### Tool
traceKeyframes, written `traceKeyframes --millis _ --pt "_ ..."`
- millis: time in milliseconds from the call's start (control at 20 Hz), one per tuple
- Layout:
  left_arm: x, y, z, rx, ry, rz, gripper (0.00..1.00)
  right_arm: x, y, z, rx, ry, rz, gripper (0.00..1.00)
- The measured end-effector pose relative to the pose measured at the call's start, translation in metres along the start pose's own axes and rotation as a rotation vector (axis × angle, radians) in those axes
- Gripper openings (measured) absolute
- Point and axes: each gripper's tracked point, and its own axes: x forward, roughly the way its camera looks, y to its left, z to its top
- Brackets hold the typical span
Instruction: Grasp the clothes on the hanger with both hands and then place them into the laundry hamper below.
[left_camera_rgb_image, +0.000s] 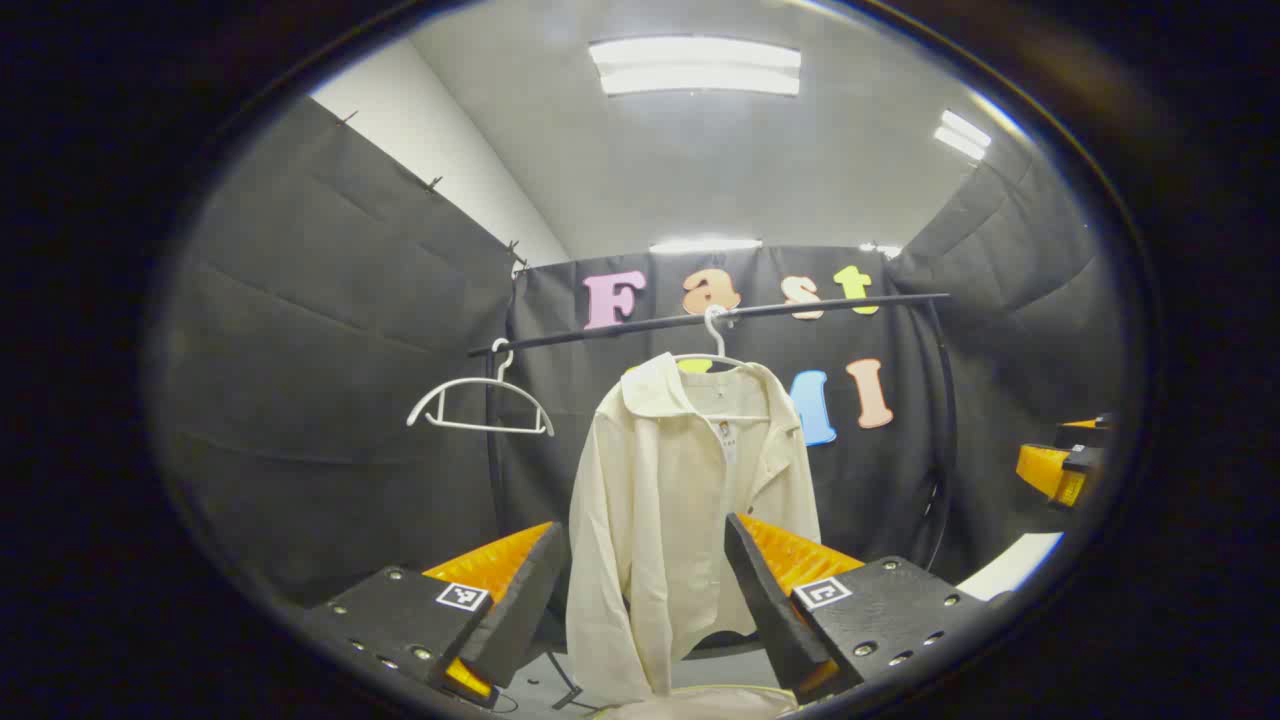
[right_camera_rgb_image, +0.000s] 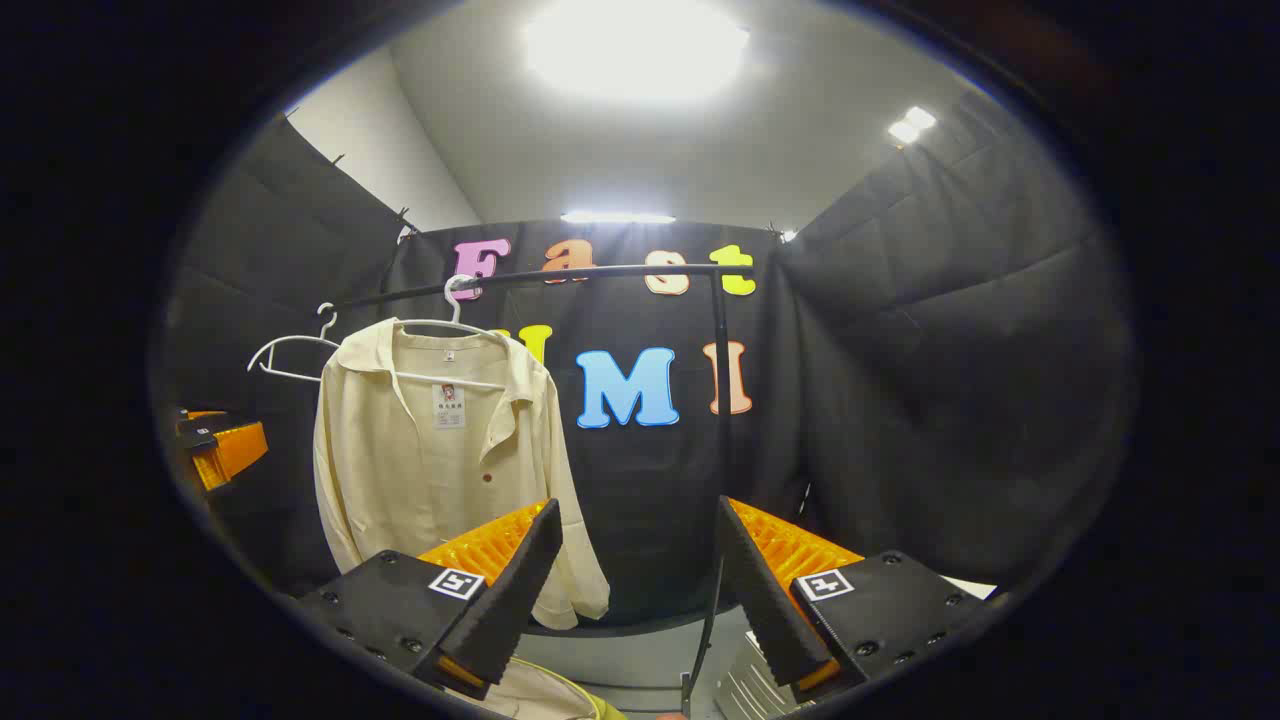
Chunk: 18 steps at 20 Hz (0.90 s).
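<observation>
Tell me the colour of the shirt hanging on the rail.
The shirt is a plain cream, or pale yellow. It shows best in the right gripper view.

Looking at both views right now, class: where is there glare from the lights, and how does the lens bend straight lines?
Right gripper view: the ceiling light blooms into a featureless white patch. Left gripper view: the light keeps its panel shape, little glare. In both views the fisheye bows the rail and wall edges; the shirt stays sharp and evenly lit.
</observation>
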Motion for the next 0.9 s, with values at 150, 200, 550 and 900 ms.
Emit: traceKeyframes --millis 150,200,550,900 --pt "-0.001 0.003 -0.008 0.011 0.009 0.014 0.95 0.005 0.000 -0.012 0.009 0.026 0.009 0.97" --pt "-0.002 0.003 -0.011 0.012 0.020 0.019 0.95 0.006 0.000 -0.016 0.009 0.037 0.014 0.98" --pt "0.005 0.002 -0.007 0.033 0.015 0.032 0.95 0.017 0.006 -0.018 0.008 0.033 0.049 0.98" --pt "0.010 0.000 -0.016 0.028 0.037 0.044 0.95 0.026 0.009 -0.017 -0.002 0.029 0.070 0.97"
